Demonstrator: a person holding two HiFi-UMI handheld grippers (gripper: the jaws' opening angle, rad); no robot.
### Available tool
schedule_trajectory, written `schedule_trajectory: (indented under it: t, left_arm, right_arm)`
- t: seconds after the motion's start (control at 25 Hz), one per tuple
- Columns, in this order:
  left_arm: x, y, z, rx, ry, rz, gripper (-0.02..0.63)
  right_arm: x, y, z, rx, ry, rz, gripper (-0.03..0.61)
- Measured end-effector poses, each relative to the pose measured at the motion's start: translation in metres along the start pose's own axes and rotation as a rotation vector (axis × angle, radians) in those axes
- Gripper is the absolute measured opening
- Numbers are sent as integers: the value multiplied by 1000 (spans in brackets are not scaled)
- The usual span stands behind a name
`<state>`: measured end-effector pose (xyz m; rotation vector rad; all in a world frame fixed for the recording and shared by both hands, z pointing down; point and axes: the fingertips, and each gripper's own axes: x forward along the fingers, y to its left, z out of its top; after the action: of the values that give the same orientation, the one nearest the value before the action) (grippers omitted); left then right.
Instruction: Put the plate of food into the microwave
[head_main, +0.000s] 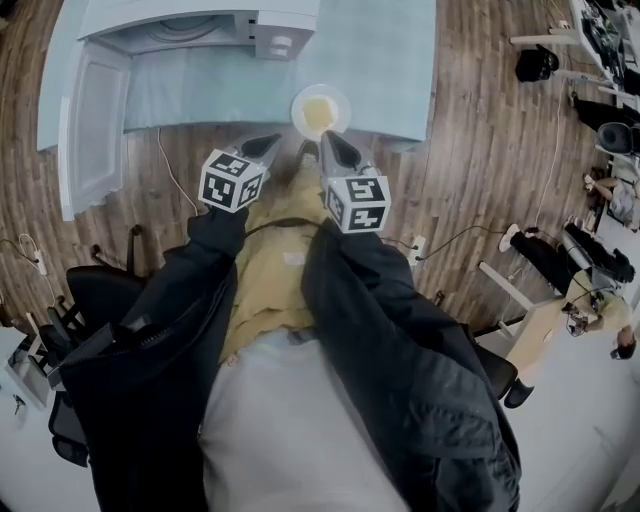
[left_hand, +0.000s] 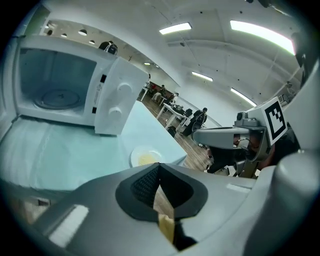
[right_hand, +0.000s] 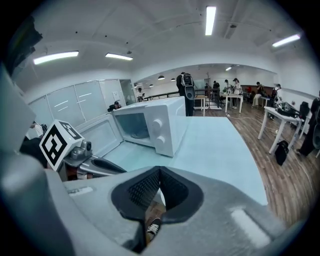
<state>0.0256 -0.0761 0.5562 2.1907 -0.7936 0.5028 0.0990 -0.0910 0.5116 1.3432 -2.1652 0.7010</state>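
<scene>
though the left gripper (head_main: 262, 148) and right gripper (head_main: 333, 150) are both pressed together and empty, the plate (head_main: 320, 110) lies at the table (head_main: 390, 70) edge just ahead of the right one, seemingly nearer it; the open microwave (head_main: 200, 30) stands leftward.

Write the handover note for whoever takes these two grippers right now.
Left gripper: jaws shut, empty.
Right gripper: jaws shut, empty, close to the plate but not touching it.
Plate of food: on the table at its near edge.
Microwave: to the plate's left, door open, nothing on the turntable.
Done: door is open.
Left: grip the plate, carry it over and set it inside the microwave.
</scene>
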Motion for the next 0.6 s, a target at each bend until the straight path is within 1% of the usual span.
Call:
schedule_trajectory:
  t: [0.08, 0.2, 0.32, 0.4, 0.48, 0.6]
  left_arm:
    - [20, 1, -13, -63, 37, -9, -2]
    - [46, 7, -32, -236, 52, -21, -2]
    - [68, 3, -53, -380, 72, -23, -2]
    - [86, -1, -61, -472, 60, -42, -2]
    - [100, -5, -70, -539, 56, -57, -2]
    - [113, -8, -79, -610, 56, -66, -2]
  right_arm:
    - [6, -12, -9, 1, 31, 18, 2]
    - [20, -26, -8, -36, 54, 60, 2]
    - [23, -40, -8, -50, 61, 99, 2]
    - [23, -54, -9, -64, 67, 107, 2]
    - [23, -65, -12, -70, 83, 112, 2]
    - [19, -79, -17, -51, 106, 111, 2]
